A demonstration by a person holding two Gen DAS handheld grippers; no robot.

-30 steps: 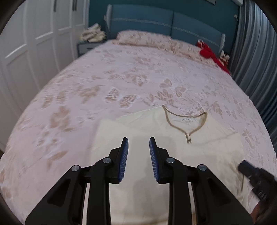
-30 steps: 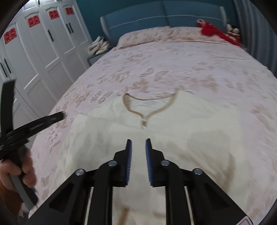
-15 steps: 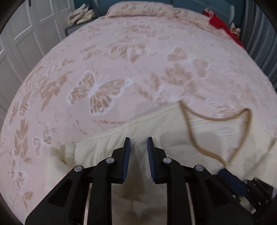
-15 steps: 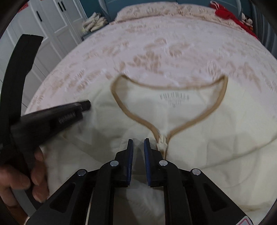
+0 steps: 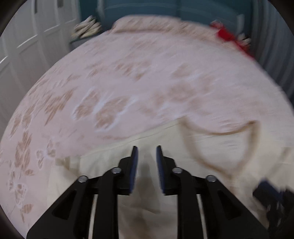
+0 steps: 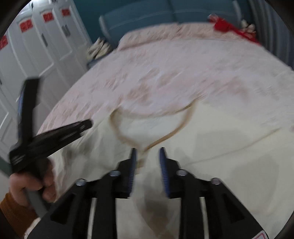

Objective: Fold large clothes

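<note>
The left tool [image 5: 145, 152] hangs over the shirt [image 5: 114, 165] near its top edge, left of the collar [image 5: 216, 145]. Its jaws stand apart with only a shadowed strip of cloth seen through the gap; they have just been opening, and nothing is pinched between the blue pads [image 5: 135, 165]. The right tool [image 6: 148, 154] points down at the foot of the collar [image 6: 150, 128], where the tan trim runs to a point. Its jaws too stand parted and have just been opening; the trim shows in the gap, though blur hides whether the pads [image 6: 132, 169] touch it.

The shirt [image 6: 211, 156] is cream with a tan neckline and lies flat on the bed [image 6: 183, 73], front up, collar toward the headboard [image 6: 147, 16]. A printed label sits inside the neck, too smeared to read. In the right wrist view a hand [image 6: 31, 185] with an orange cuff grips the handle of the left tool [image 6: 80, 126], left of the collar over the shirt's edge. The right tool [image 5: 272, 193] shows as a dark blur right of the collar in the left wrist view.

Beyond the collar the bedspread [image 5: 147, 82] carries tan butterflies up to the pillows [image 5: 156, 23]. A red thing [image 5: 233, 40] lies far right of the collar by the headboard [image 5: 147, 11]. White wardrobe doors [image 6: 42, 51] stand far left.
</note>
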